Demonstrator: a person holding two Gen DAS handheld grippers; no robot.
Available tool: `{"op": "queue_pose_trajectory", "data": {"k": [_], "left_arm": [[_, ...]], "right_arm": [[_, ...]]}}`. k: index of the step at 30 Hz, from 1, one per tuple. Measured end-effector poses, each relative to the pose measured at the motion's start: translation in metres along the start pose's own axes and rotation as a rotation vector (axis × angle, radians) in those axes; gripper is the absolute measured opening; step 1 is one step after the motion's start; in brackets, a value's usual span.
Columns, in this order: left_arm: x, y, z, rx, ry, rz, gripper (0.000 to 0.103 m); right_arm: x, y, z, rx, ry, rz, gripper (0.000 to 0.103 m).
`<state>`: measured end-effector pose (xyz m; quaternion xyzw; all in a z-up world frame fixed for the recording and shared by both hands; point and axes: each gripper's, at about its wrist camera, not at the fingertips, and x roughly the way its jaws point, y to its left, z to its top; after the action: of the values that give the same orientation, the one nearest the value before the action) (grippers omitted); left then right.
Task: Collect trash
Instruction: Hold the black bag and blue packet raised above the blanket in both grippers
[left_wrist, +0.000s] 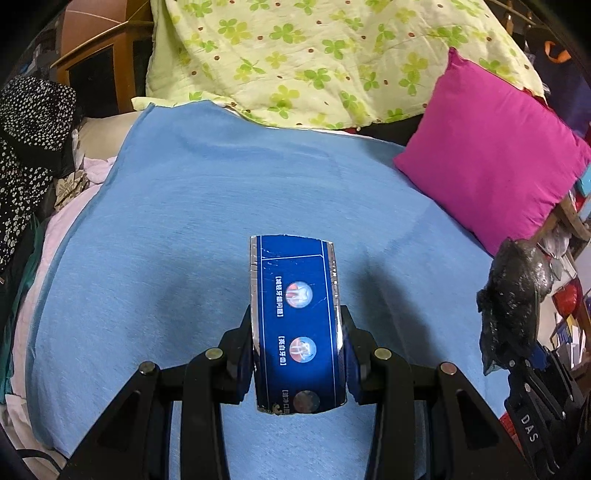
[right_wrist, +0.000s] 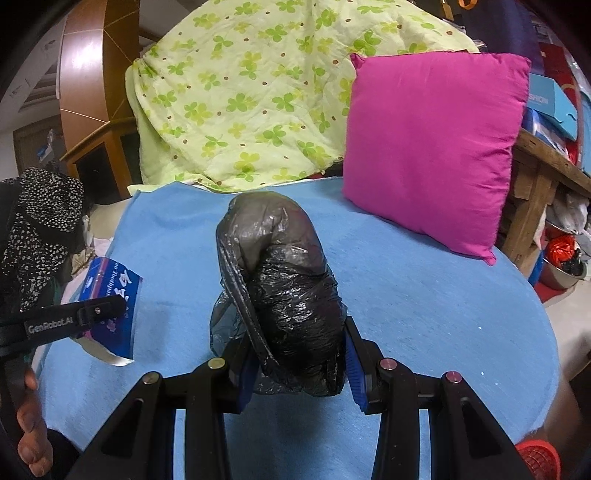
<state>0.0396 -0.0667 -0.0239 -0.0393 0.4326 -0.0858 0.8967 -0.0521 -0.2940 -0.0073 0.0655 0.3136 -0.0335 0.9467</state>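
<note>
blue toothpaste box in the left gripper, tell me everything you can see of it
The blue toothpaste box is a long, dark blue carton with silvery foil edges, white Chinese lettering and round tooth pictures down its top face. It looks worn: creased, with a torn near end. The left gripper is shut on it, its pads pressing the two long sides, so the box is held off the light blue blanket, pointing away from the camera. In the right wrist view its far end looks flattened and open. Nothing else touches it.

Left claw (left_wrist: 297, 354) clamped, angled down; right claw (right_wrist: 299, 354) clamped likewise.
</note>
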Motion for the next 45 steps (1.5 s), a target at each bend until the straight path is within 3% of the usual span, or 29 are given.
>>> {"op": "queue_pose_trajectory", "data": {"k": [19,33,45], "left_arm": [[-0.007,-0.052,-0.017,0.101,-0.004,-0.029,0.042],[-0.013,-0.069,-0.027,0.138,-0.008,-0.048,0.042],[-0.015,-0.1,-0.041,0.205,0.002,-0.099,0.042]], "right_arm": [[-0.016,-0.021,-0.003,0.042,-0.004,-0.04,0.043],[-0.03,-0.036,-0.009,0.063,-0.01,-0.06,0.043],[-0.046,-0.059,-0.021,0.09,0.003,-0.118,0.043]]}}
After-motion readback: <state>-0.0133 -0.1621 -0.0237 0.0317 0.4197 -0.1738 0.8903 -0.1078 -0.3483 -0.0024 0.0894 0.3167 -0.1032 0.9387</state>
